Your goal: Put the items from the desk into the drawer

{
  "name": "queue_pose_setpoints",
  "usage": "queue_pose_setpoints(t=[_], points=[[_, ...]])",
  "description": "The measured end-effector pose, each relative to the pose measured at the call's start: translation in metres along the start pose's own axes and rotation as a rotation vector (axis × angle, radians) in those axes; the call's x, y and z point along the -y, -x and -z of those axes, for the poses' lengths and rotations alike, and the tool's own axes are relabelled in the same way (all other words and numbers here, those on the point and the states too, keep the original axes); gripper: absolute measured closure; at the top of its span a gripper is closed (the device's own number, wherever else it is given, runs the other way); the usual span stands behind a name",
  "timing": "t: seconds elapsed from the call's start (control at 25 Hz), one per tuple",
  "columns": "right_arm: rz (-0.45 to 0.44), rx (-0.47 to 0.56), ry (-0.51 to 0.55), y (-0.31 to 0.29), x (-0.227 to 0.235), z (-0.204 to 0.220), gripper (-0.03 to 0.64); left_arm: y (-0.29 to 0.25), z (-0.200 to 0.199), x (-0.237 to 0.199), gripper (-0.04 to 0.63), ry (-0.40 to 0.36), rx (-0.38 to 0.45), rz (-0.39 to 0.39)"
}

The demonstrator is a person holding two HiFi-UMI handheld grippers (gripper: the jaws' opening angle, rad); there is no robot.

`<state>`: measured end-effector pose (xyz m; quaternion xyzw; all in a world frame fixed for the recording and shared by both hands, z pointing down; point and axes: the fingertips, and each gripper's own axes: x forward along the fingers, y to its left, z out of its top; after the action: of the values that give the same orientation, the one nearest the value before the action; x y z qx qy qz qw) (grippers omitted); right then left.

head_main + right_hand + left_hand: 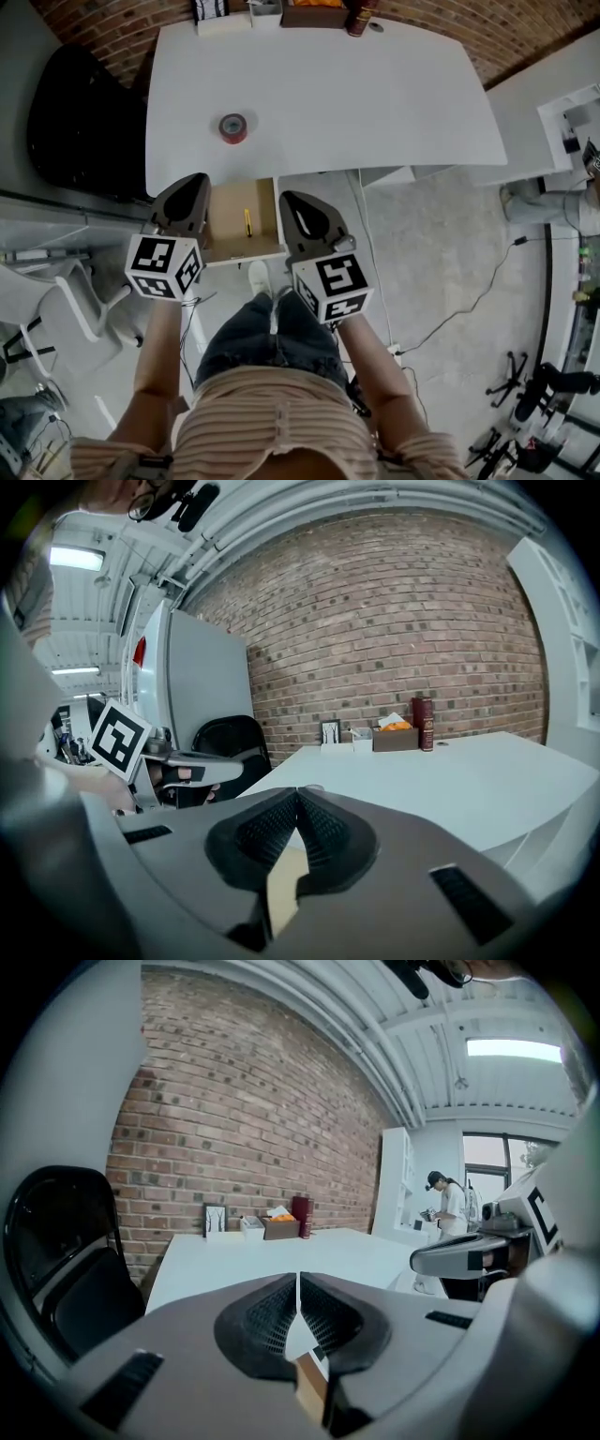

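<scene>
Hovering just short of the near edge of the flat white desk [375, 94], the left claw [195, 180] and the right claw [287, 199] are both standing closed. Each gripper view is showing ribbed pads meeting with nothing between them (left claw [298, 1283], right claw [296, 799]).

Between and just below the two claws, the open drawer with a pale wooden floor [223, 208] is lying pulled out. A slim yellow pencil [247, 222] is already resting inside it, nearer the right claw.

The small round red-and-grey tape roll [232, 127] is sitting on the desk just ahead of the left claw, apart from both. Well beyond both claws, a brown open box [314, 13] and a dark red container [359, 19] are standing at the desk's far edge.

Judgement: the task is partly done, with the tape roll the likely next item.

Risks:
- A claw arriving closed would be pushing the roll away instead of gripping it.
- A pinch on its curved side could be letting it slip and roll off the desk.
- A careless release could be missing the drawer or striking the pencil.
</scene>
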<state>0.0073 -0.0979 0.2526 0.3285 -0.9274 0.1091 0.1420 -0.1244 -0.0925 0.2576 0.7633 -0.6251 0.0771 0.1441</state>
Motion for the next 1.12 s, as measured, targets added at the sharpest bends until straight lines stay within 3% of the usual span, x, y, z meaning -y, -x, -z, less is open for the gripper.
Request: queue_pose_setpoints(t=[0.36, 0.56, 0.76, 1.12], points=[[0.012, -0.033, -0.025, -0.019, 0.019, 0.013, 0.600, -0.055, 0.016, -0.010, 0.574, -0.021, -0.063, 0.005], [0.009, -0.055, -0.020, -0.032, 0.027, 0.018, 0.600, -0.082, 0.032, -0.016, 0.502, -0.025, -0.122, 0.011], [0.010, -0.075, -0.029, -0.043, 0.037, 0.024, 0.600, -0.111, 0.054, -0.029, 0.355, -0.027, -0.209, -0.027], [-0.001, -0.109, -0.045, -0.057, 0.063, 0.032, 0.600, -0.157, 0.071, -0.043, 0.296, -0.046, -0.303, -0.066]])
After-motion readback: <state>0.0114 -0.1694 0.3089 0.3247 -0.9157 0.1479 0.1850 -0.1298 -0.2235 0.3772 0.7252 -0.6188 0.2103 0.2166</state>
